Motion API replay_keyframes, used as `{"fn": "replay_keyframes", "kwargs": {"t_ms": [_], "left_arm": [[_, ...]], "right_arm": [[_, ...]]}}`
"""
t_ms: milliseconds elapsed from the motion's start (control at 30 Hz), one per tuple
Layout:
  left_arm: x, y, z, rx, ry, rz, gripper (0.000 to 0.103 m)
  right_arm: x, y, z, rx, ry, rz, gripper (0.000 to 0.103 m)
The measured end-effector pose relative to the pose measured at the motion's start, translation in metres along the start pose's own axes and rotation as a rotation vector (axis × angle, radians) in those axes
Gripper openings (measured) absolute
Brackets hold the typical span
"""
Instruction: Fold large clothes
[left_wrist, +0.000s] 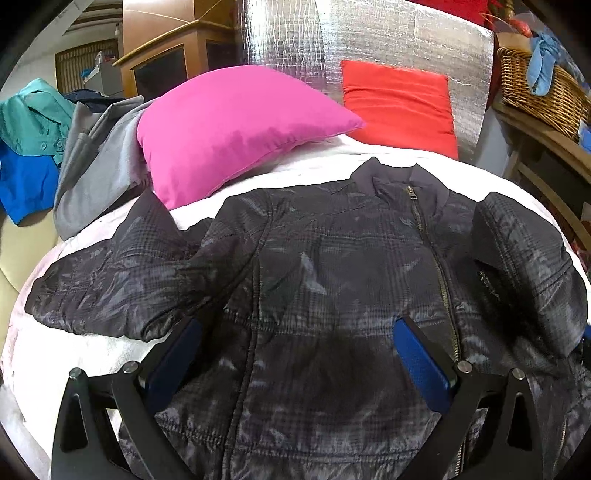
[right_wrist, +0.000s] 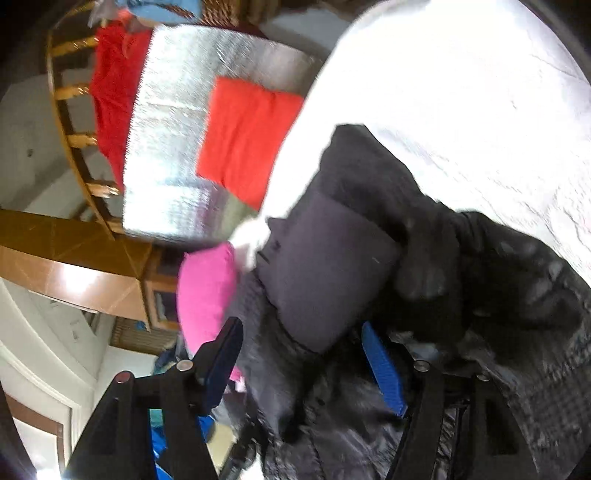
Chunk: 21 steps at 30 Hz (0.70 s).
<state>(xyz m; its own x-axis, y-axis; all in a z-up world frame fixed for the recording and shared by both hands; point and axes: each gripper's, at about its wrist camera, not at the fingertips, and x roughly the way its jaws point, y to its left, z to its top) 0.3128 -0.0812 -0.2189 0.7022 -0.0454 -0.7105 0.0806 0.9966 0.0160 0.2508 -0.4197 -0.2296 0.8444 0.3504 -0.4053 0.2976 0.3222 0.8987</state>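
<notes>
- Jacket (left_wrist: 332, 266): dark, plaid-quilted, zipped up the front; lies face up and spread flat on the white bedding (left_wrist: 92, 354). Collar points toward the pillows; hem lies nearest the left wrist camera.
- Jacket sleeves: one (left_wrist: 110, 288) stretches out sideways from the body across the bedding; the other (left_wrist: 528, 266) lies bent at the jacket's opposite side.
- Zipper (left_wrist: 439, 273): brass-coloured, closed, runs from the collar down the jacket front.
- Left gripper (left_wrist: 295, 350): jaws spread wide, holding nothing, blue pads (left_wrist: 421, 354) over the lower front of the jacket, one each side of its middle panel.
- Right gripper (right_wrist: 303, 365): jaws apart, dark jacket fabric bunched between and beyond them, including a plain ribbed band (right_wrist: 325, 273). The view is blurred and tilted, so I cannot tell whether the pads press the cloth.
- Pink pillow (left_wrist: 229, 125): on the bedding just beyond the jacket's outstretched sleeve.
- Red pillow (left_wrist: 399, 107): beyond the jacket's collar, against a silver foil panel (left_wrist: 369, 40).
- Grey garment (left_wrist: 99, 162): heaped beside the pink pillow, away from the jacket.
- Teal garment (left_wrist: 33, 122) and blue garment (left_wrist: 26, 184): farther out past the grey one.
- Wicker basket (left_wrist: 543, 88): on a wooden shelf off the jacket's bent-sleeve side, pale blue cloth (left_wrist: 541, 66) hanging over its rim.
</notes>
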Motion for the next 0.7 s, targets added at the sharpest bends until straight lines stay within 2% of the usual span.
{"fn": "replay_keyframes", "kwargs": {"t_ms": [233, 300, 467, 567, 700], "left_arm": [[-0.002, 0.017, -0.001, -0.024, 0.005, 0.006, 0.103], [-0.002, 0.022, -0.001, -0.029, 0.003, 0.011, 0.103], [0.000, 0.034, 0.000, -0.072, 0.018, 0.013, 0.103], [0.002, 0.036, -0.001, -0.083, 0.030, 0.005, 0.103], [-0.004, 0.033, -0.001, -0.061, 0.003, 0.011, 0.103]], "right_arm": [[0.005, 0.007, -0.002, -0.011, -0.036, 0.084, 0.071], [0.004, 0.020, -0.005, -0.063, -0.031, 0.136, 0.071], [0.005, 0.064, -0.025, -0.294, 0.017, 0.252, 0.071], [0.020, 0.080, -0.038, -0.340, 0.063, 0.243, 0.071], [0.008, 0.066, -0.027, -0.284, 0.016, 0.181, 0.071]]}}
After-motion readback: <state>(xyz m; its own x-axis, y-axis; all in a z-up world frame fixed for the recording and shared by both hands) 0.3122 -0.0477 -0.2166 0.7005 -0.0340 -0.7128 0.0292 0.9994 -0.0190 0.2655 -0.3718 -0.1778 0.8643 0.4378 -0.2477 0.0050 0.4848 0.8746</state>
